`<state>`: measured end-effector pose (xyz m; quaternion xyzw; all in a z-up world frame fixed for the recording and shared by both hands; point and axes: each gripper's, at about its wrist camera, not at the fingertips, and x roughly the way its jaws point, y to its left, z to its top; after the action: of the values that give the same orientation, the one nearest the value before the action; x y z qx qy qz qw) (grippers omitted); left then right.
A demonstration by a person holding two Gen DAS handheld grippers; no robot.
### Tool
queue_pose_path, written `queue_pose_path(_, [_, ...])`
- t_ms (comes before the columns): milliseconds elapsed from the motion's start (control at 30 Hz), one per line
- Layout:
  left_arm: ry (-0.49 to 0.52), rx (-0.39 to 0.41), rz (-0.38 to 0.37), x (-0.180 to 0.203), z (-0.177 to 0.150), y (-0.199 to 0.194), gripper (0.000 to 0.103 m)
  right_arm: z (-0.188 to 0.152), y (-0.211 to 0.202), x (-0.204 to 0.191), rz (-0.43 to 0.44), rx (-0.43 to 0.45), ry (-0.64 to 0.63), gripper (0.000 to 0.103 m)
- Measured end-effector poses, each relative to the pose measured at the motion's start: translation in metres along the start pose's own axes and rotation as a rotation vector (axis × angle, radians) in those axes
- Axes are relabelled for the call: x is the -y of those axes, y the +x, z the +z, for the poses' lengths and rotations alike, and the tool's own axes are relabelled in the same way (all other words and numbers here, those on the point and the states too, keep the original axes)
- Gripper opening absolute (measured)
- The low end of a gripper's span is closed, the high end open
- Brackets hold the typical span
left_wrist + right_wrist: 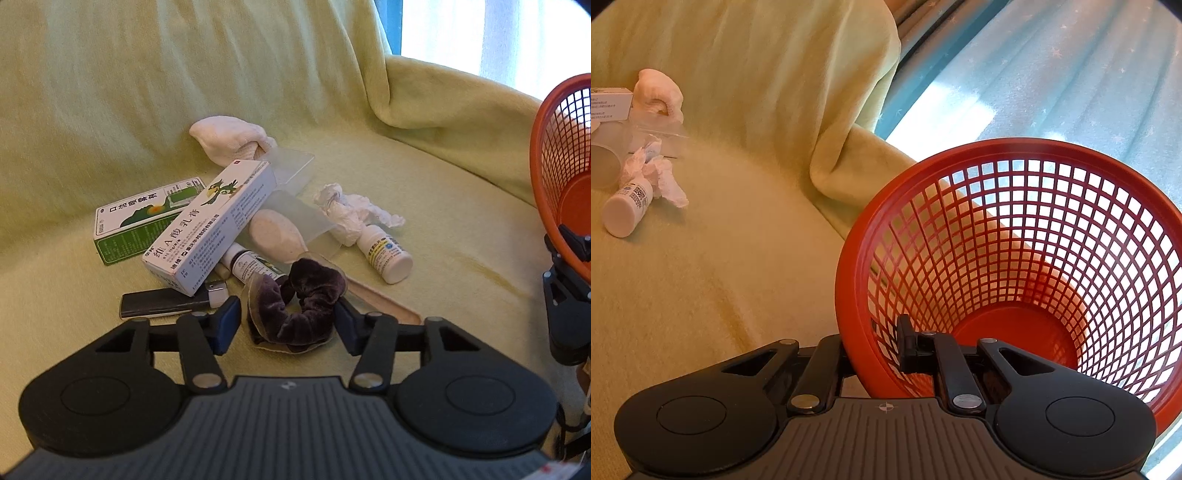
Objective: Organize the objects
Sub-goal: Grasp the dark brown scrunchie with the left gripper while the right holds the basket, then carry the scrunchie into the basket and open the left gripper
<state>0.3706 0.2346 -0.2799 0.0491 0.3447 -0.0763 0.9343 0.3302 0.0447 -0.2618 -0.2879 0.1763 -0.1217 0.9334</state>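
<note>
A dark purple velvet scrunchie (299,301) lies on the pale green sofa cover (110,110), between the blue pads of my left gripper (286,325); whether they press it I cannot tell. My right gripper (877,350) is clamped on the rim of the red plastic mesh basket (1015,236).

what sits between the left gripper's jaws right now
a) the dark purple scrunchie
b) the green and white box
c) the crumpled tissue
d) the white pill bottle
a: in the left wrist view the dark purple scrunchie lies between the blue pads of the left gripper, while the white pill bottle, crumpled tissue and green and white box lie farther off on the yellow-green cover.
</note>
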Motion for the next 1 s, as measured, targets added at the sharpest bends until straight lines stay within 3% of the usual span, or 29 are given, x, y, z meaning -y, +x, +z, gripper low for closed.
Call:
queue_pose_path(167, [0.063, -0.006, 0.001, 0.003, 0.000, -0.003, 0.026, -0.001, -0.002, 0.000, 0.001, 0.001, 0.001, 0.008])
queue_pose_path(267, [0.108, -0.010, -0.006, 0.002, 0.001, -0.006, 0.022, -0.002, -0.003, -0.001, 0.002, 0.002, 0.002, 0.008])
queue_pose_path(733, [0.397, 0.022, -0.079, 0.004, 0.036, -0.027, 0.021, 0.000, -0.001, 0.000, 0.002, 0.001, 0.002, 0.008])
queue_pose_path(1000, [0.509, 0.102, -0.193, 0.029, 0.065, -0.027, 0.021, -0.001, -0.001, 0.000, 0.002, 0.001, 0.002, 0.008])
